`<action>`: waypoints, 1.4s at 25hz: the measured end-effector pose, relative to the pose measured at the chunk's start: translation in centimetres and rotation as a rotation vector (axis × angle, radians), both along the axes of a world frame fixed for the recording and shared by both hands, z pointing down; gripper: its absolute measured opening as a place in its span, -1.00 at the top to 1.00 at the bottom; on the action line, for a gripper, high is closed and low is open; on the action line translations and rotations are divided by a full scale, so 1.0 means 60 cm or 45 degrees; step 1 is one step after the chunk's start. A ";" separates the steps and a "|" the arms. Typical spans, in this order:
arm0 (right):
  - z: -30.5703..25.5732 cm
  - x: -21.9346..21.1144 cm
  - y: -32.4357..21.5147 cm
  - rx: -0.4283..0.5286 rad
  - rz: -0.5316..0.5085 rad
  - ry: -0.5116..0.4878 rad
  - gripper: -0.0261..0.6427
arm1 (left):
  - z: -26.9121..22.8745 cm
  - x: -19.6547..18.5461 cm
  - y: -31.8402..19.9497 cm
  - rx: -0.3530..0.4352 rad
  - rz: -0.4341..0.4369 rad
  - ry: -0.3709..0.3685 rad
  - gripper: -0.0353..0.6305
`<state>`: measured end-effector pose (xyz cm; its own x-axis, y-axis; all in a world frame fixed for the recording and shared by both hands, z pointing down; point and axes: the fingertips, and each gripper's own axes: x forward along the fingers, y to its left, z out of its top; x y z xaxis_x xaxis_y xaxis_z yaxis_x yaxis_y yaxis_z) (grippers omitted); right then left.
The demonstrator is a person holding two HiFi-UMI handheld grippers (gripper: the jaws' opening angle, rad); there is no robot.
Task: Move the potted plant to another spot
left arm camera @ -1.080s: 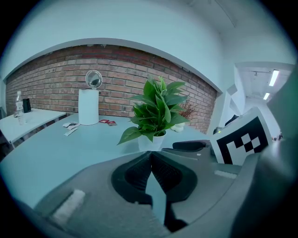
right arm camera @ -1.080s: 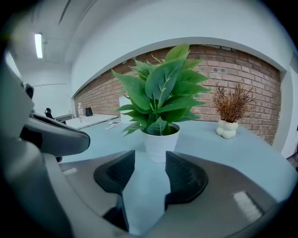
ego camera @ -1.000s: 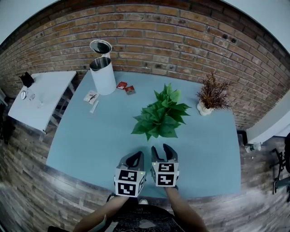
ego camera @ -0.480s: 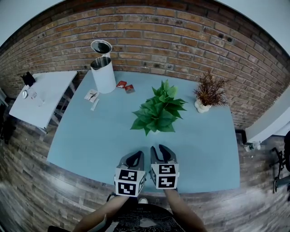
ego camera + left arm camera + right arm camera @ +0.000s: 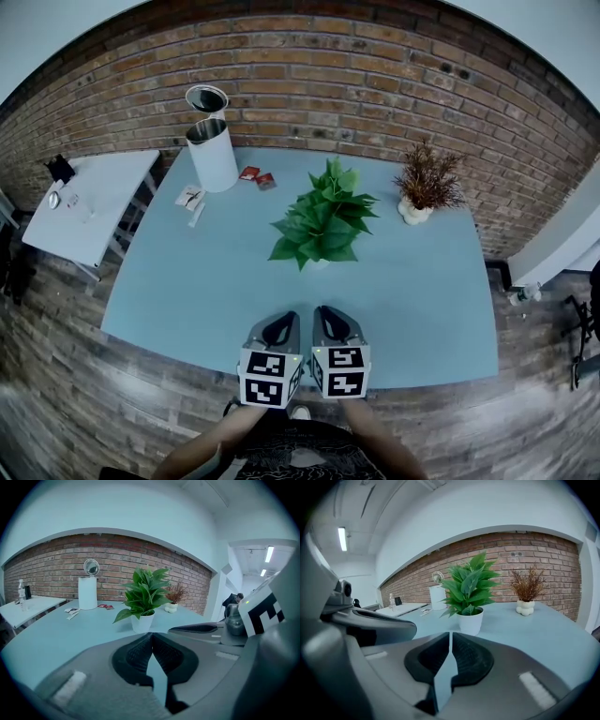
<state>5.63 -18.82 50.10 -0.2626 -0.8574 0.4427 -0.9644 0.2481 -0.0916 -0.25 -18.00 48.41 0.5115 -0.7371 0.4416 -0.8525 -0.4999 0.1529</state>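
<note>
At the left edge of the head view stands a white side table [image 5: 94,202], set against the brick wall [image 5: 375,75] that runs across the top of the frame. Just right of it begins the pale blue table [image 5: 178,300], which fills the middle of the picture. On its upper left corner is a white cylindrical bin [image 5: 213,155] with its round lid tipped up. A few white packets [image 5: 189,199] lie below the bin, and two small red packets [image 5: 258,176] lie to its right. The potted plant [image 5: 322,223] stands upright a little above the centre of the frame, leafy and green in a white pot. It lies between the bin and a dried brown plant in a white vase [image 5: 424,183] near the table's upper right corner, and touches neither. At lower centre, near the table's near edge and well apart from the potted plant, the two grippers sit side by side, both pointing toward it. The left gripper [image 5: 281,321] has its jaws clenched together at the tips, with nothing between them. Just beside it, the right gripper [image 5: 330,314] has just been closing, and its jaws now meet with nothing caught in them. Each gripper view looks over joined pads toward the potted plant on the bare tabletop ahead.
</note>
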 end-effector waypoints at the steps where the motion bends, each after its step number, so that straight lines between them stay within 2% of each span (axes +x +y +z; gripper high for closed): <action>1: -0.003 -0.001 0.005 0.005 0.000 -0.004 0.86 | -0.001 0.003 0.004 0.005 0.008 0.002 0.89; 10: -0.024 0.005 0.037 0.019 0.009 -0.043 0.90 | -0.008 0.018 0.033 0.042 0.056 -0.025 0.89; 35: -0.036 -0.003 0.055 0.018 -0.009 -0.072 0.90 | -0.007 0.011 0.046 0.028 0.038 -0.012 0.89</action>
<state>5.47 -15.54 47.96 -0.2929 -0.8616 0.4145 -0.9560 0.2566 -0.1422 0.41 -15.24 47.97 0.5289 -0.7313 0.4307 -0.8387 -0.5280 0.1334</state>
